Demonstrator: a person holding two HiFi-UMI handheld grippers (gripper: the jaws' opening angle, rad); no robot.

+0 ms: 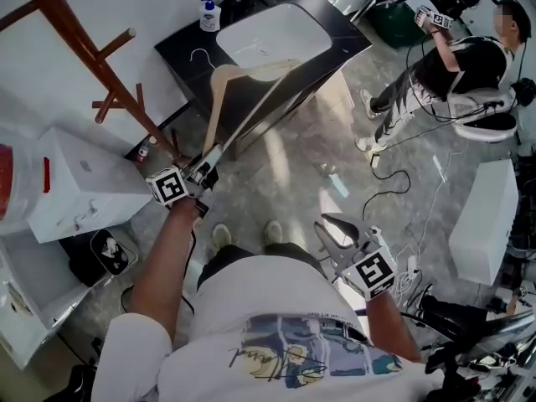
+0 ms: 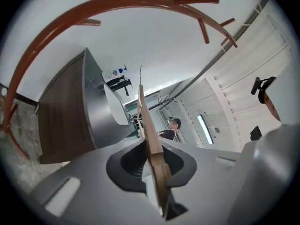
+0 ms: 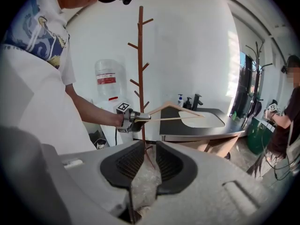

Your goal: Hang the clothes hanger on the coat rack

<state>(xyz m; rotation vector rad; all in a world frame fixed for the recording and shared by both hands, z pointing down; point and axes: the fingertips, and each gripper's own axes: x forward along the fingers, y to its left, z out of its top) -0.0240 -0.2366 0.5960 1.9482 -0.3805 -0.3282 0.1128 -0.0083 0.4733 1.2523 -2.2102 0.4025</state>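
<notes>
A pale wooden clothes hanger point(image 1: 219, 95) with a thin metal hook is lifted above the floor, stretching toward the black counter. My left gripper point(image 1: 205, 167) is shut on one end of it. In the left gripper view the hanger point(image 2: 149, 135) stands edge-on between the pads of the left gripper point(image 2: 151, 150). The reddish-brown coat rack point(image 1: 79, 44) rises just left of that gripper, its pegs point(image 2: 93, 11) arching overhead. My right gripper point(image 1: 339, 229) hangs low by my right side, jaws slightly apart and empty. From the right gripper point(image 3: 149, 146) I see the coat rack point(image 3: 140, 55), the hanger point(image 3: 173, 108) and the left gripper point(image 3: 136, 118).
A black counter with a white basin point(image 1: 276, 28) and a soap bottle point(image 1: 209, 13) stands behind the hanger. A white box point(image 1: 79, 182) sits left of the rack. A seated person point(image 1: 469, 57) is at the far right, with cables point(image 1: 402, 182) on the floor and a white cabinet point(image 1: 486, 216).
</notes>
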